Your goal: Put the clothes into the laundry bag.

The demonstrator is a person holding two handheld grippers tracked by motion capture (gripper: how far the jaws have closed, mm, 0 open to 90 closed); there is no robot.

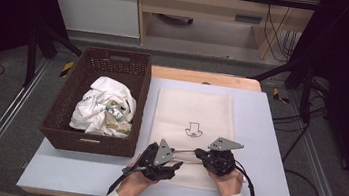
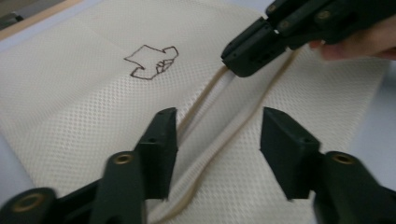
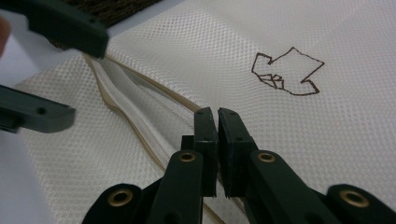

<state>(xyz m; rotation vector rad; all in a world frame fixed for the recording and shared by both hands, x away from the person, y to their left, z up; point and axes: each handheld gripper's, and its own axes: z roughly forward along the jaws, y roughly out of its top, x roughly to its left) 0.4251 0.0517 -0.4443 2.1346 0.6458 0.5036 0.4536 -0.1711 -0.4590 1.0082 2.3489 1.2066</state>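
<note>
A cream mesh bag (image 1: 193, 113) lies flat on the mat, with a dark outline drawing (image 2: 152, 61) (image 3: 287, 74) on it. Its beige-edged strap (image 2: 212, 144) (image 3: 126, 98) is lifted off the bag near the front edge. My right gripper (image 1: 199, 153) (image 3: 217, 114) is shut on this strap, and its closed tip (image 2: 243, 56) shows in the left gripper view. My left gripper (image 1: 177, 165) (image 2: 218, 126) is open, hovering over the strap with a jaw on each side and no pad touching it. Its two fingers (image 3: 70, 23) also appear in the right gripper view.
A dark woven basket (image 1: 89, 141) stands to the left of the bag, holding crumpled white cloth (image 1: 103, 107). A pale blue mat (image 1: 261, 154) covers the table, with bare room to the right of the bag. A shelf and cables stand beyond the far edge.
</note>
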